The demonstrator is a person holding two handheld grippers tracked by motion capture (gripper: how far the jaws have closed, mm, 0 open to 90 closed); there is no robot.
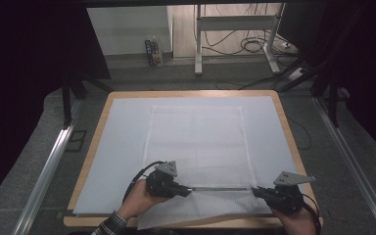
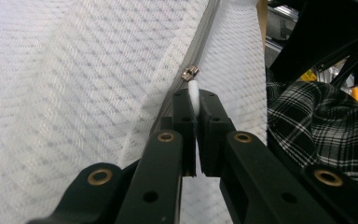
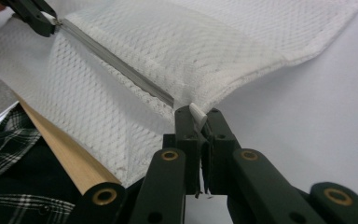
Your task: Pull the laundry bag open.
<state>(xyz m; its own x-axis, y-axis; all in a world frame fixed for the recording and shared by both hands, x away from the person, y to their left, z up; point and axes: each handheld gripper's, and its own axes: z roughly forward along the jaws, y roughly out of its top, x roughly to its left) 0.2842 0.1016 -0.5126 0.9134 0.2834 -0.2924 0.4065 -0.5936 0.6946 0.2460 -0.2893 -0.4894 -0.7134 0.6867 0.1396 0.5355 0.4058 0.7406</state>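
Mesh laundry bag [image 1: 198, 147], white, spread flat on the pale mat [image 1: 122, 147] in the middle of the wooden table [image 1: 98, 127], near edge hanging slightly past the near table rim. Zipper [image 1: 220, 188] along that near edge, running left to right, stretched straight between the two tools. Left gripper [image 1: 186, 191] at the zipper's left end, jaws pressed together on the white pull tab [image 2: 194, 95], metal slider [image 2: 189, 73] just beyond the tips. Right gripper [image 1: 258, 192] at the bag's near right corner, jaws closed on a small white fabric tab [image 3: 198, 113] at the zipper's right end. Judged step: drawing the slider along the track while the far end stays anchored. For a clean run: keep the right grip fixed and low, just firm enough to hold the tape taut; pull the tab in line with the track, toward the right, never upward or sideways, since a skewed pull likely jams the slider or snags the loose mesh beside the teeth. Slow, even travel; both grips tight, as the slim tab probably slips easily from flat pads. Bag kept flat on the mat, away from the near rim, to avoid sliding off toward the plaid sleeve [image 1: 108, 225].
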